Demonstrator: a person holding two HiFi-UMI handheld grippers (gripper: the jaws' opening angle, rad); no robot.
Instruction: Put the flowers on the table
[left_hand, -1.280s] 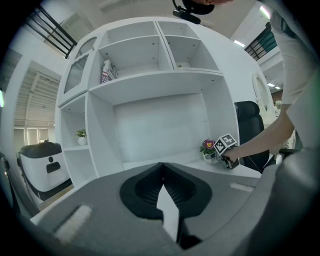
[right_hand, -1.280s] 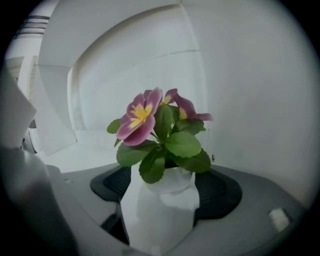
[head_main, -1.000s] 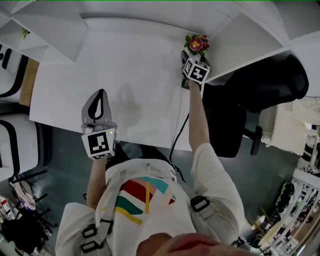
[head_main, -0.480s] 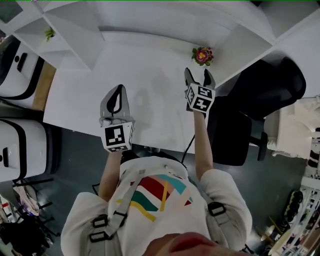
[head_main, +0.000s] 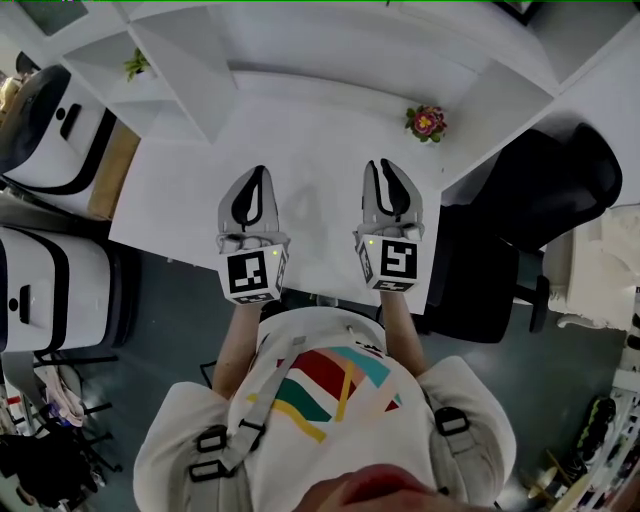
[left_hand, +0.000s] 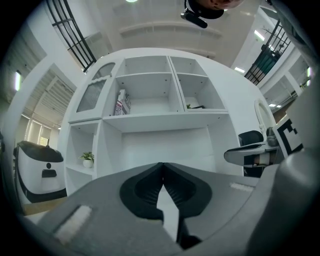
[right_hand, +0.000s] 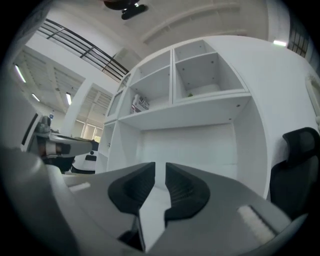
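Note:
A small pot of pink and yellow flowers (head_main: 426, 122) stands upright on the white table (head_main: 320, 130), near its back right corner. My right gripper (head_main: 387, 165) is well back from it, over the table's near edge; its jaws are closing, a narrow gap still shows between them (right_hand: 160, 165), and nothing is in it. My left gripper (head_main: 255, 172) hovers beside it to the left, jaws shut and empty (left_hand: 161, 165). The flowers do not show in either gripper view.
A white shelf unit (left_hand: 150, 90) rises behind the table, with a small box (left_hand: 122, 102) in one bay. A little green plant (head_main: 137, 65) sits on a low left shelf. A black office chair (head_main: 540, 190) stands to the right of the table.
My right gripper has let go of the flowers, drawn back toward the near edge and narrowed its jaws. The left gripper has come level beside it.

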